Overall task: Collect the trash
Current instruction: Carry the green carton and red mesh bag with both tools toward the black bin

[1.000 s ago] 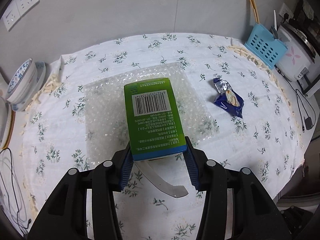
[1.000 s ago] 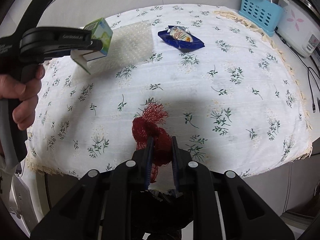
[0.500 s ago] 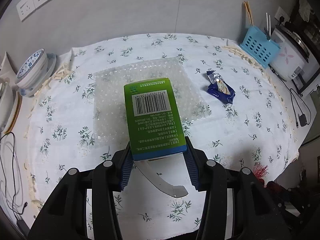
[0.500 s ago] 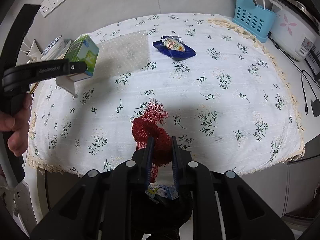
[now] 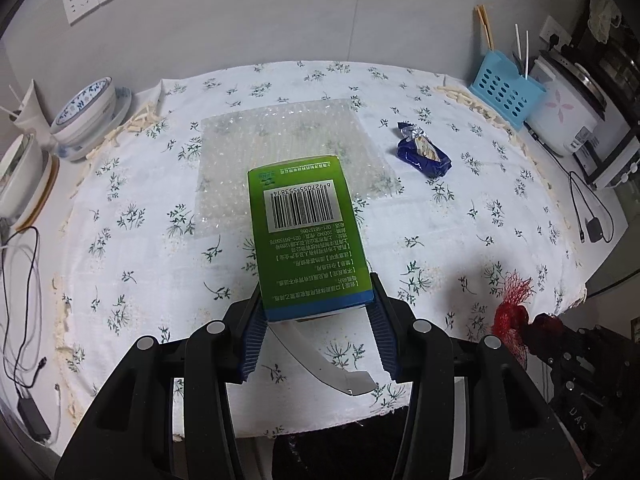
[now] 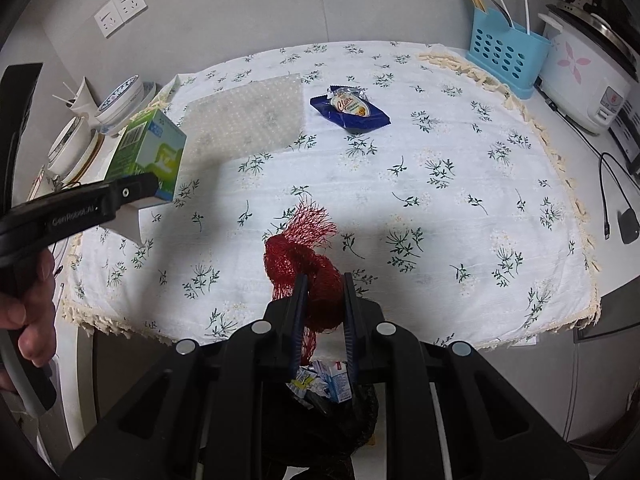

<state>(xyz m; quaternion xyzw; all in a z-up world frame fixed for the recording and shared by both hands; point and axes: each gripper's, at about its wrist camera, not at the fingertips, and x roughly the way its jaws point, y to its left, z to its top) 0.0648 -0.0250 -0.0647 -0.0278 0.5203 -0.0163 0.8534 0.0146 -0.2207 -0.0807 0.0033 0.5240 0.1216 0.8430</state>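
Carry-to-bin step, both hands loaded. Left gripper [image 5: 318,320]: fingers clamp the green box [image 5: 306,232], held above the tabletop [image 5: 132,280] near its front edge. Right gripper [image 6: 324,296]: fingers pinch the red net [image 6: 304,256] over the black bin bag [image 6: 344,420] at 6 o'clock. Next: release the net, then swing the box across. Wrapper [image 6: 350,110] and bubble wrap [image 6: 248,116] remain at 12 o'clock; room between is open.

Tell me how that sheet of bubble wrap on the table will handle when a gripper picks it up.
The bubble wrap is thin and see-through and lies flat on the tablecloth, so it is probably very light and floppy and would likely droop from one pinched edge. Lying so flat, its edge may be hard to catch, and the plastic may slip between the pads.
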